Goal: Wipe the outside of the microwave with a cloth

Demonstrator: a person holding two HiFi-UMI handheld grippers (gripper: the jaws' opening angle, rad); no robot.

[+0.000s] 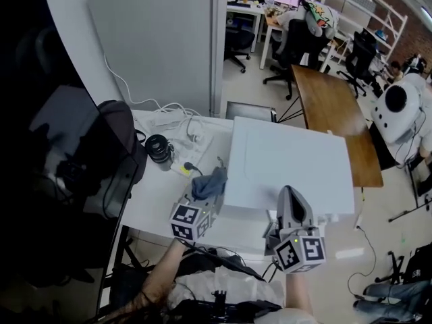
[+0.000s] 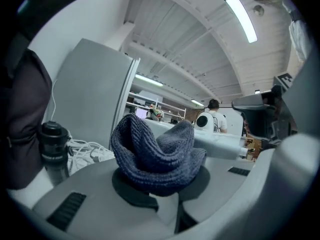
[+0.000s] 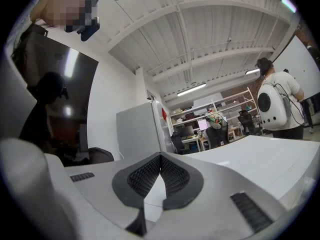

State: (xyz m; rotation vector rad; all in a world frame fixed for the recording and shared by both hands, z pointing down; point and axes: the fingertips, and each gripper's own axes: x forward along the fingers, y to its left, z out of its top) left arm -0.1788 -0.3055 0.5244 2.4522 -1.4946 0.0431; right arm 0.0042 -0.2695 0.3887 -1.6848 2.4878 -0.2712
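The white microwave point(image 1: 290, 164) sits on a white table, seen from above in the head view. My left gripper point(image 1: 206, 193) is at the microwave's front left corner, shut on a blue-grey knitted cloth point(image 1: 209, 183). In the left gripper view the cloth point(image 2: 155, 151) bunches up out of the closed jaws, with the microwave's edge point(image 2: 220, 146) just behind it. My right gripper point(image 1: 291, 201) is at the microwave's front edge, shut with nothing in it. The right gripper view shows the pads point(image 3: 145, 176) meeting and the microwave's white top point(image 3: 260, 159) beyond.
A black lens-like cylinder point(image 1: 159, 148) and white cables with a power strip point(image 1: 182, 128) lie left of the microwave. A dark bag point(image 1: 118, 140) rests at the table's left edge. A grey cabinet point(image 1: 162, 39) stands behind. A wooden desk point(image 1: 334, 113) and office chairs are further back.
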